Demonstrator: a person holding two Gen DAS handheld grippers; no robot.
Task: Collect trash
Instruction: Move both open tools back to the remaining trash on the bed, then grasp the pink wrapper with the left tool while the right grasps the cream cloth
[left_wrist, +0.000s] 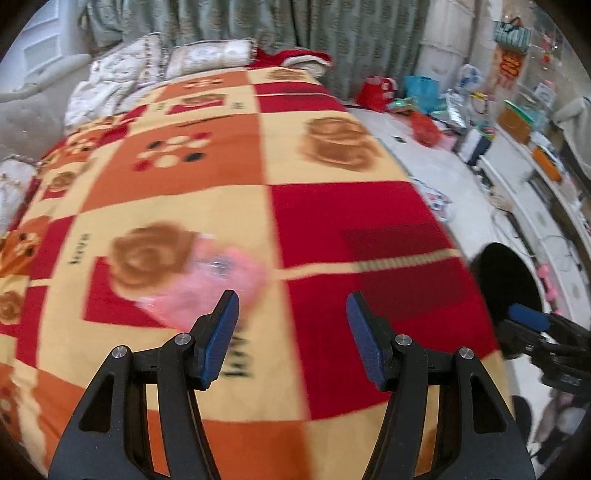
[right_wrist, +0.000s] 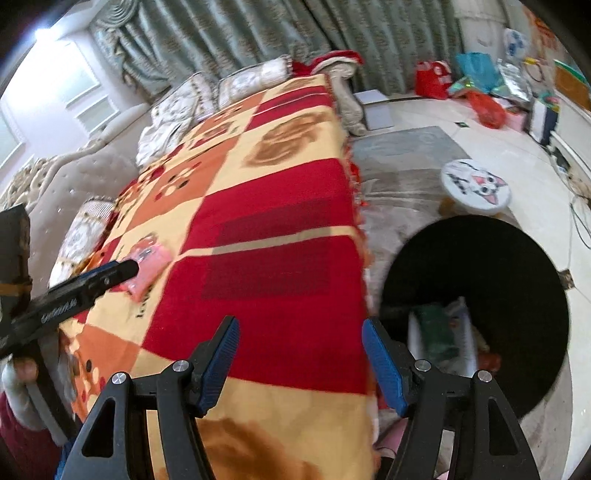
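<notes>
A pink plastic wrapper lies on the red, orange and cream checked blanket of a bed. My left gripper is open and empty, hovering just right of the wrapper, its left finger close to it. In the right wrist view the wrapper lies at the left, with the left gripper's fingertip beside it. My right gripper is open and empty above the bed's near right edge. A black bin stands on the floor beside the bed with several pieces of trash inside; it also shows in the left wrist view.
Pillows and a padded headboard lie at the bed's far end, before green curtains. A round cat-face stool stands on a grey rug. Bags and clutter line the far wall by a white cabinet.
</notes>
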